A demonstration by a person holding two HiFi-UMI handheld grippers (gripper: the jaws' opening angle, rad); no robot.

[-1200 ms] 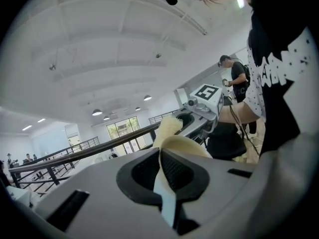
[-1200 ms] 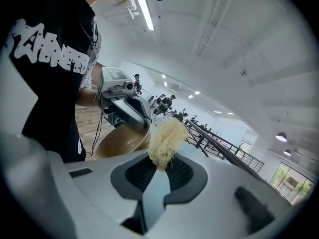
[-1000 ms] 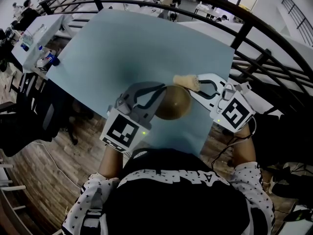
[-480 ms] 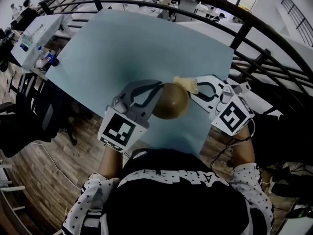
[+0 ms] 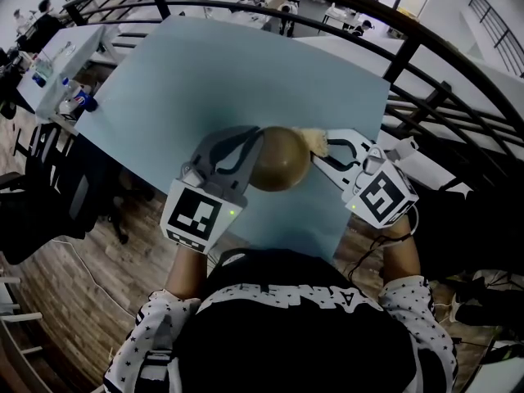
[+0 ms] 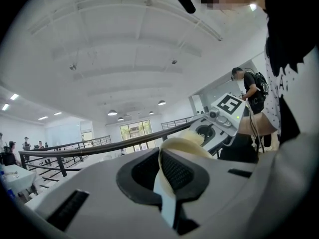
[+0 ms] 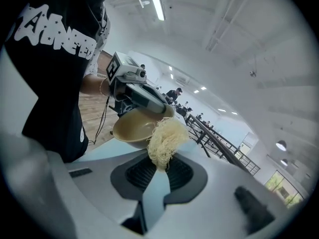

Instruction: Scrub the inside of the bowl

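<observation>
A brown bowl (image 5: 278,159) hangs tilted above the near part of the light blue table (image 5: 229,72). My left gripper (image 5: 248,151) is shut on its rim, and in the left gripper view that rim (image 6: 180,146) shows as a pale strip between the dark pads. A pale fibrous scrubber (image 5: 316,142) is pinched in my right gripper (image 5: 325,147), right next to the bowl's right rim. In the right gripper view the scrubber (image 7: 165,140) sits just in front of the bowl's open inside (image 7: 133,129); whether they touch I cannot tell.
A black railing (image 5: 426,49) curves round the table's far and right sides. The table's near edge lies just under the grippers, over wooden floor (image 5: 98,285). A white desk with bottles (image 5: 61,64) and a dark chair (image 5: 49,191) stand to the left.
Both grippers have moved away from the person and slightly left, carrying the bowl with them. The scrubber has come closer to the bowl's rim and is now partly hidden behind it.
</observation>
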